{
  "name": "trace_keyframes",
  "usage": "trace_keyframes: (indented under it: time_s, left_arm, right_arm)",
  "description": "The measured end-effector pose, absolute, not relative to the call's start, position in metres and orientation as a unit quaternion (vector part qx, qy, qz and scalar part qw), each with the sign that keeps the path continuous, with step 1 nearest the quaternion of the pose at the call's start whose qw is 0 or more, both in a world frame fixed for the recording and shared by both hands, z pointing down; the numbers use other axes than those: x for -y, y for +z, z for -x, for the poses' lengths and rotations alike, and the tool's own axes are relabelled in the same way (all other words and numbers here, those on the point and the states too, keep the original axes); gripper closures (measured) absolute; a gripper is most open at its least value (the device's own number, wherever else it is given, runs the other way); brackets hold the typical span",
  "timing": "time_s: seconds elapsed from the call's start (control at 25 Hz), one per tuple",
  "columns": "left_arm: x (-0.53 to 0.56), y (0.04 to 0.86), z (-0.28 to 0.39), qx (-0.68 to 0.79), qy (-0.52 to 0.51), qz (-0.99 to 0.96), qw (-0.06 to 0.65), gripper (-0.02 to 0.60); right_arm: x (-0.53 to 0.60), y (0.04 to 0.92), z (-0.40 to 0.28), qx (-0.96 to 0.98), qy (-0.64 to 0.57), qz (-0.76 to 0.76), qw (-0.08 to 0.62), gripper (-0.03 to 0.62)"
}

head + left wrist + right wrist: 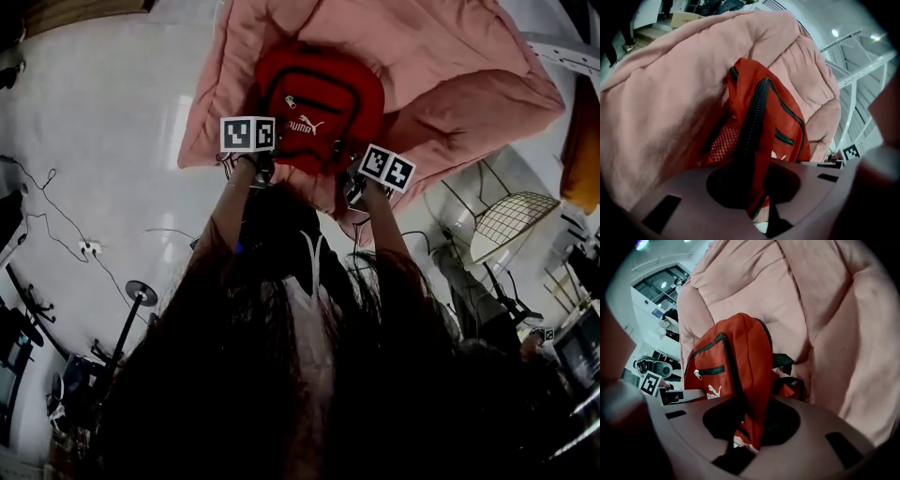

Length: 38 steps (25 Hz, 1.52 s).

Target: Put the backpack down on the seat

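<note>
Left gripper [757, 211] and right gripper [745, 437] are clamped on the red backpack [319, 98], held just beyond the jaws over the pink cushioned seat [441, 66]. If released before it is seated, a slide back toward them is risked.

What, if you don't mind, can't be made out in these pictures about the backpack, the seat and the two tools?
- Head view: where the backpack is gripped. The marker cubes cover those spots.
- Left gripper view: the backpack's underside, so whether it touches the seat is unclear. The body of the left tool hides it.
- Right gripper view: the lettering under the logo, cut off by the right tool.
</note>
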State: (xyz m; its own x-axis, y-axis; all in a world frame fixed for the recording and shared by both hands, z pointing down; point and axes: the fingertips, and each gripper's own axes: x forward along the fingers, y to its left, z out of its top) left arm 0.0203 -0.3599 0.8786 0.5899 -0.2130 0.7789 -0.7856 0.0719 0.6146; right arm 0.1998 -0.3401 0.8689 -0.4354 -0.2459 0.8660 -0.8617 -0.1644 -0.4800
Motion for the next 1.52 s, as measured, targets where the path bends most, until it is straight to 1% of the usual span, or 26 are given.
trace_keyframes:
  time_s: [0.2, 0.28, 0.36, 0.4, 0.44, 0.48, 0.52, 0.56, 0.6, 0.68, 0.84, 1.04, 1.12, 1.24, 1.4, 1.52]
  left_arm:
    - [0.363, 0.903, -0.022, 0.388, 0.272, -0.635, 0.61, 0.509]
    - [0.365, 0.906, -0.021, 0.392, 0.28, -0.63, 0.609, 0.497]
    - [0.366, 0.906, -0.02, 0.397, 0.283, -0.625, 0.609, 0.48]
    - [0.366, 0.904, -0.02, 0.4, 0.283, -0.623, 0.609, 0.469]
    - [0.366, 0.903, -0.019, 0.404, 0.285, -0.623, 0.606, 0.449]
    - [0.365, 0.902, -0.017, 0.408, 0.29, -0.623, 0.601, 0.422]
    - [0.364, 0.901, -0.014, 0.413, 0.299, -0.622, 0.594, 0.364]
    - [0.362, 0.899, -0.008, 0.419, 0.309, -0.619, 0.588, 0.289]
    - [0.36, 0.895, -0.002, 0.426, 0.317, -0.615, 0.583, 0.282]
    - [0.359, 0.884, 0.007, 0.441, 0.31, -0.61, 0.581, 0.281]
    - [0.374, 0.845, 0.011, 0.457, 0.248, -0.626, 0.582, 0.281]
    - [0.382, 0.777, 0.017, 0.452, 0.242, -0.689, 0.512, 0.282]
    - [0.377, 0.745, 0.015, 0.437, 0.231, -0.714, 0.496, 0.282]
    - [0.36, 0.701, 0.001, 0.415, 0.209, -0.746, 0.477, 0.282]
    - [0.325, 0.648, -0.022, 0.396, 0.181, -0.79, 0.431, 0.284]
    - [0.315, 0.611, -0.032, 0.385, 0.151, -0.821, 0.394, 0.301]
  right_arm:
    - [0.341, 0.887, -0.203, 0.588, 0.59, -0.47, 0.291, 0.519]
    - [0.342, 0.89, -0.204, 0.59, 0.586, -0.468, 0.298, 0.516]
    - [0.342, 0.89, -0.206, 0.589, 0.583, -0.466, 0.309, 0.477]
    - [0.341, 0.889, -0.209, 0.586, 0.582, -0.466, 0.316, 0.442]
    - [0.34, 0.887, -0.212, 0.584, 0.581, -0.466, 0.323, 0.388]
    - [0.339, 0.885, -0.214, 0.584, 0.579, -0.465, 0.327, 0.361]
    - [0.338, 0.882, -0.215, 0.587, 0.577, -0.463, 0.329, 0.352]
    - [0.338, 0.878, -0.215, 0.593, 0.573, -0.461, 0.328, 0.35]
    - [0.337, 0.872, -0.215, 0.599, 0.569, -0.46, 0.325, 0.349]
    - [0.336, 0.859, -0.216, 0.61, 0.56, -0.465, 0.314, 0.349]
    - [0.339, 0.829, -0.215, 0.63, 0.554, -0.475, 0.264, 0.349]
    - [0.341, 0.771, -0.211, 0.667, 0.533, -0.486, 0.184, 0.35]
    - [0.337, 0.743, -0.207, 0.684, 0.522, -0.484, 0.158, 0.35]
    - [0.324, 0.703, -0.206, 0.712, 0.501, -0.476, 0.125, 0.352]
    - [0.293, 0.659, -0.212, 0.746, 0.46, -0.474, 0.085, 0.353]
    - [0.28, 0.636, -0.207, 0.766, 0.437, -0.467, 0.066, 0.373]
